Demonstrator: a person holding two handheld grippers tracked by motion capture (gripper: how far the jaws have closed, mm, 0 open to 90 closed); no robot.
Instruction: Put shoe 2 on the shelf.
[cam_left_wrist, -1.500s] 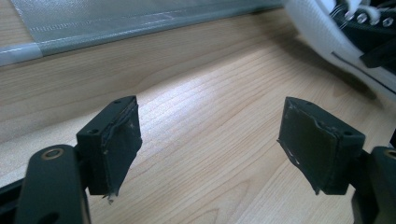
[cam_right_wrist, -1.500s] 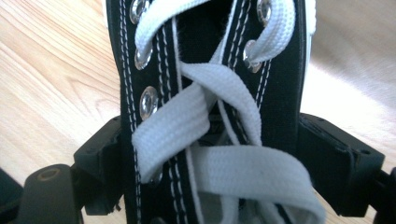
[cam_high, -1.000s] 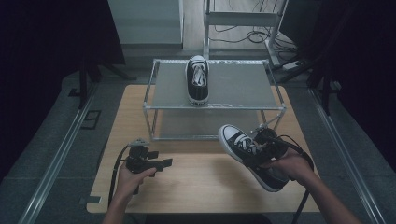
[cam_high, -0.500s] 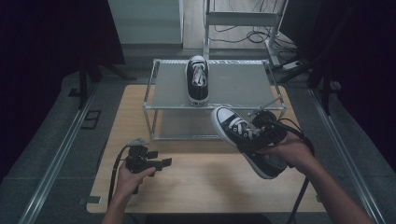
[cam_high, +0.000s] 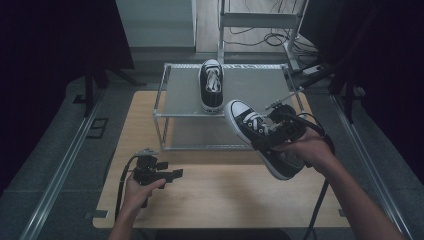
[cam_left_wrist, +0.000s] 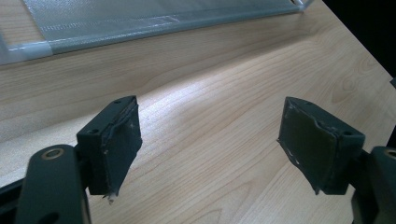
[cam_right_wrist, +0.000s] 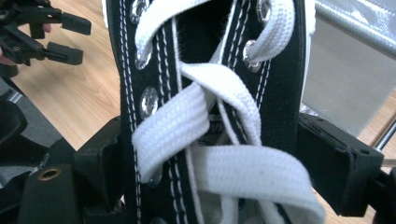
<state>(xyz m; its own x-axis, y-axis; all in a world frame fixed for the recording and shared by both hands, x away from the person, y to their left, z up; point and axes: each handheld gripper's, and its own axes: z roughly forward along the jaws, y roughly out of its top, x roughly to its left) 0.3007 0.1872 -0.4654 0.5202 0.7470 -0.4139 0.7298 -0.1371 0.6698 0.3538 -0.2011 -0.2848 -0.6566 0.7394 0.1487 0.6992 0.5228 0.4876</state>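
My right gripper is shut on a black sneaker with white laces and a white toe cap, held in the air at the front right of the metal rack. Its toe points up and to the left. In the right gripper view the laced tongue of the held sneaker sits between the two jaws. A second, matching sneaker stands on the rack's top shelf. My left gripper rests low over the wooden table at the left, open with nothing between its pads.
The rack has a mesh top shelf and a lower shelf, and stands on the far half of the table. Black cables trail from both grippers. Grey floor rails run along both sides of the table, with dark curtains beyond.
My right gripper has lifted the sneaker up and to the left, toward the rack's front right corner. The left gripper has stayed where it was.
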